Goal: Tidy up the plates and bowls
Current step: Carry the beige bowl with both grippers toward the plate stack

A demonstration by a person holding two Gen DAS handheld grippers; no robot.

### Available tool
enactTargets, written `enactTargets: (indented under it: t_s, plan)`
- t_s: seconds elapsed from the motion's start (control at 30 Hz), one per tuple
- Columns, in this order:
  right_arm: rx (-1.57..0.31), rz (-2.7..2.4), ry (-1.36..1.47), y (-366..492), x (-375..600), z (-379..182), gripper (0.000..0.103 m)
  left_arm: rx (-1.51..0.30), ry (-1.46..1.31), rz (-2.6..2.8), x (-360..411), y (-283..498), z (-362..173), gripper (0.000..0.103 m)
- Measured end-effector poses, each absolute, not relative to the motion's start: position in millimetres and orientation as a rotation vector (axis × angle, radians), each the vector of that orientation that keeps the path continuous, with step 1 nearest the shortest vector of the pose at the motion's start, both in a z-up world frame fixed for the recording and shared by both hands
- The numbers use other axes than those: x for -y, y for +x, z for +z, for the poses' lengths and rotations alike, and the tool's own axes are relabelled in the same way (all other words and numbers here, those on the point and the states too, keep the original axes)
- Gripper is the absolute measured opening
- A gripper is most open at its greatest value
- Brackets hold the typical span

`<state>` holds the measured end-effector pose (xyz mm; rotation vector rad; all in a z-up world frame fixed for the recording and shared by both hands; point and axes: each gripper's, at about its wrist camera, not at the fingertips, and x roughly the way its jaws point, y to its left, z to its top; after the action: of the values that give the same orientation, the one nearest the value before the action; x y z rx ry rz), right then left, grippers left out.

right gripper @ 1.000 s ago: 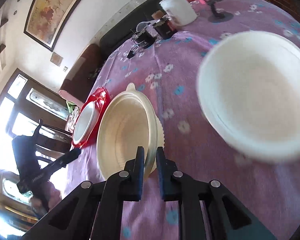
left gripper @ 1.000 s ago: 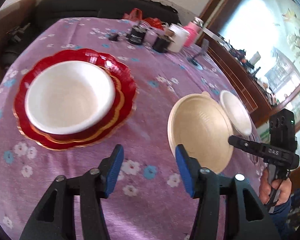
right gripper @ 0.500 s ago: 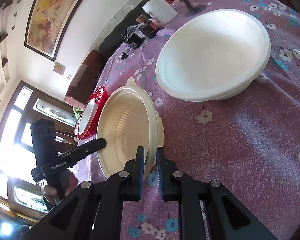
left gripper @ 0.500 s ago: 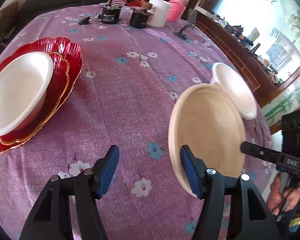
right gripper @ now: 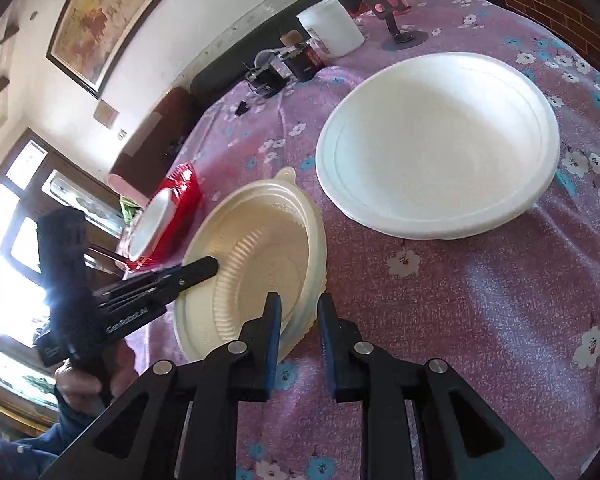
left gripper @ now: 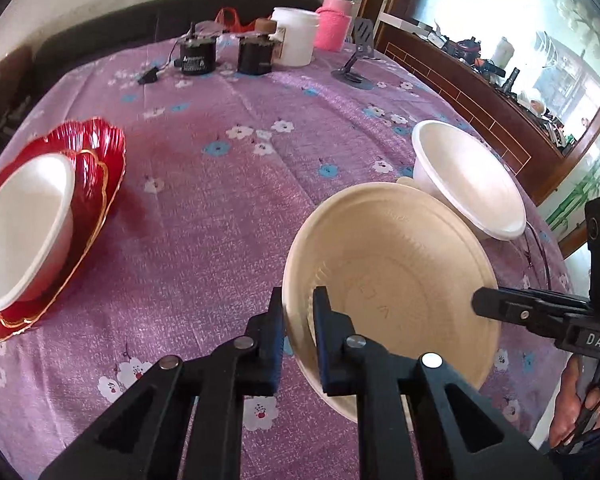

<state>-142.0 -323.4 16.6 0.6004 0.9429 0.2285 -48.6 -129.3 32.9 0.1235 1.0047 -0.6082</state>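
white bowl point(left gripper: 16, 232): I see it cut off at left edge
embossed marks inside beige bowl point(left gripper: 388, 280): I can't read them

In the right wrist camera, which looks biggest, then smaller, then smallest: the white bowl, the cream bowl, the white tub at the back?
1. White bowl
2. Cream bowl, nearly as big, but nearer the camera, so that order is unsure
3. White tub, far back, clearly smallest

On the counter point(left gripper: 228, 216), a bowl point(left gripper: 16, 236) sits in stacked plates point(left gripper: 100, 168) at left; two bowls point(left gripper: 388, 280) point(left gripper: 472, 176) touch at right; jars point(left gripper: 296, 36) behind.
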Motion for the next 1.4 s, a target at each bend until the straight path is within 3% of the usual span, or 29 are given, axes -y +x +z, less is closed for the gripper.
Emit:
enactTargets:
  t_s: [1.4]
  plan:
    - [-0.909, 0.309, 0.419, -109, 242, 57, 0.018, -0.815, 0.088, -0.441, 44, -66, 67, 0.013]
